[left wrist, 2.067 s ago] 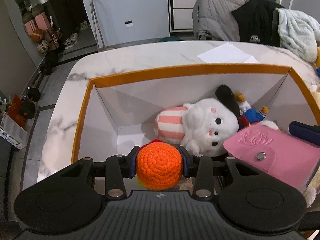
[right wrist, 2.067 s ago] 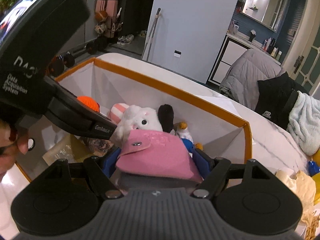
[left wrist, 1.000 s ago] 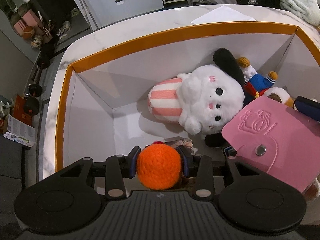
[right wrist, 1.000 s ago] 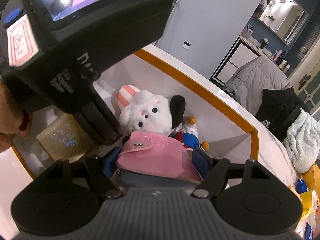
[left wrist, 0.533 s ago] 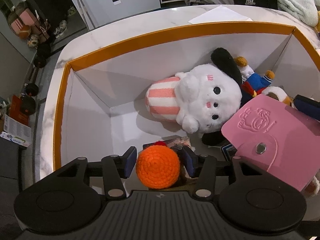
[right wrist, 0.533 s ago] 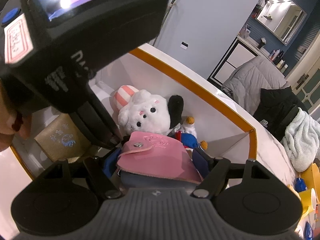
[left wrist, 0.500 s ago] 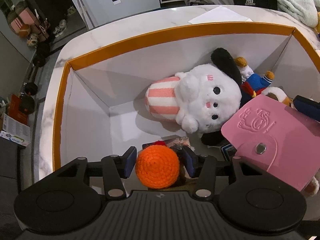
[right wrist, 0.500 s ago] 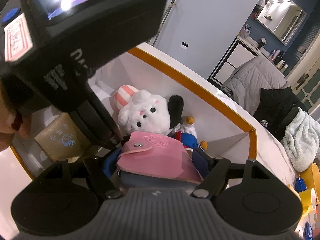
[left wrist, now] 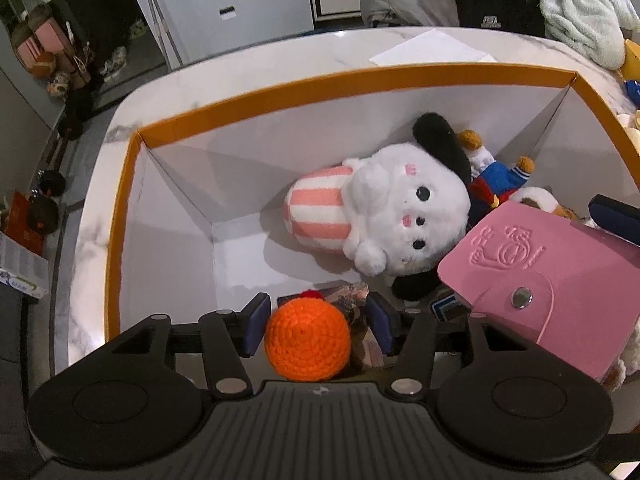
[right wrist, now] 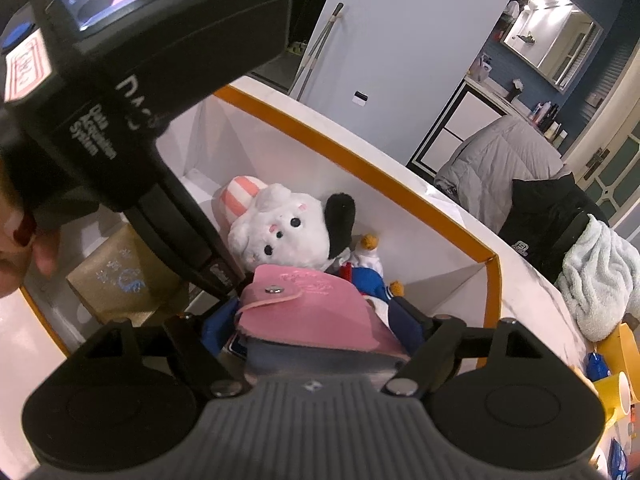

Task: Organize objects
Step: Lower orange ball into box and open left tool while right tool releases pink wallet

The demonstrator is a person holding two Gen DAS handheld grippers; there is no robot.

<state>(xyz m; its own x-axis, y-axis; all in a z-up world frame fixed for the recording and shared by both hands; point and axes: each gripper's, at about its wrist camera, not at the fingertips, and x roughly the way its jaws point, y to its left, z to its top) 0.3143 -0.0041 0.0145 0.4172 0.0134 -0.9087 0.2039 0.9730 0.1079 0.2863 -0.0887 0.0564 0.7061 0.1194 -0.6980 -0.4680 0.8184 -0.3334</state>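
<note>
My left gripper [left wrist: 316,326] is open inside the orange-rimmed white box [left wrist: 248,100]; the orange crochet ball [left wrist: 307,338] lies loose between its jaws, with a gap on the right side. My right gripper [right wrist: 316,320] is shut on a pink snap wallet [right wrist: 312,308], held over the box's right part; the wallet also shows in the left wrist view [left wrist: 552,280]. A white plush with a striped pink body [left wrist: 384,216] lies in the box, a small blue and red doll [left wrist: 496,176] behind it.
A gold box [right wrist: 120,280] lies in the box near the left gripper's body [right wrist: 120,80]. The box stands on a marble table [left wrist: 280,48]. A paper sheet [left wrist: 432,52] lies beyond it. Jackets and a towel [left wrist: 580,12] hang behind. Yellow cups [right wrist: 612,392] stand at right.
My left gripper lowered into the box and opened, letting go of the orange ball. My right gripper stayed shut on the pink wallet, moving little.
</note>
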